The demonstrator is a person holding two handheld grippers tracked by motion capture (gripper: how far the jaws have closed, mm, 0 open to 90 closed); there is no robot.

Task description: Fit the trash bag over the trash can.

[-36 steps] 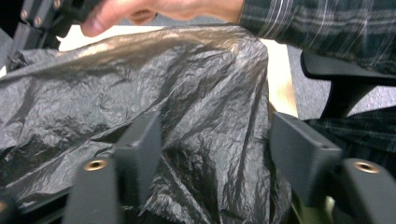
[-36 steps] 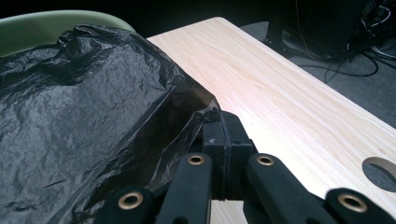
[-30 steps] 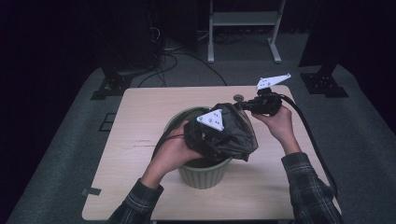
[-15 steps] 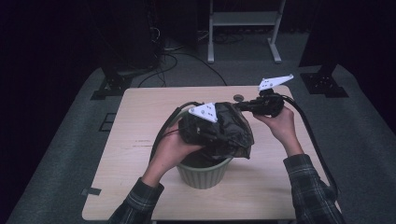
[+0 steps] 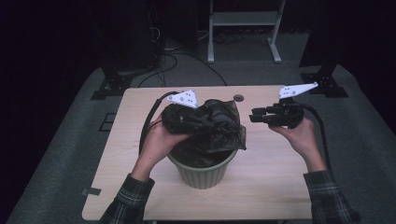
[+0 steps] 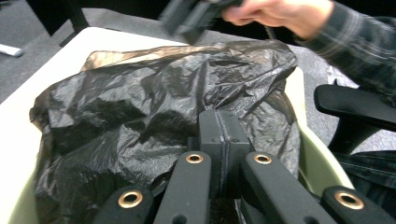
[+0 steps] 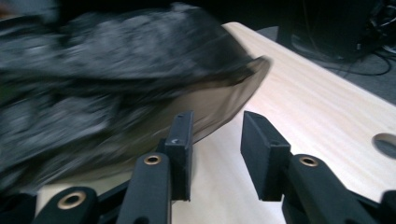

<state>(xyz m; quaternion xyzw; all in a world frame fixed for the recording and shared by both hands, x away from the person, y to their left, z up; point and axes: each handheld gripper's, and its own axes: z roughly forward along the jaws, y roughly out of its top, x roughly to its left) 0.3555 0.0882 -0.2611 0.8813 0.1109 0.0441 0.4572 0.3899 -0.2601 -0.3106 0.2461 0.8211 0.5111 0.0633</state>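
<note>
a: nearest the person, what sits by the front edge?

b: the green bin (image 5: 201, 169), on the wooden surface (image 5: 275, 186), bare wood on either side.

a: and the bag?

b: the black bag (image 5: 212, 126) is bunched over the bin's mouth. the left gripper (image 6: 224, 135) has its jaws pressed together on a fold of it.

a: the right one?

b: the right gripper (image 5: 252, 115) is just beside the bag's edge (not touching), jaws partway apart, just been opening, nothing between them.

a: farther back?

b: a small hole (image 5: 238, 98) near the far edge.
</note>
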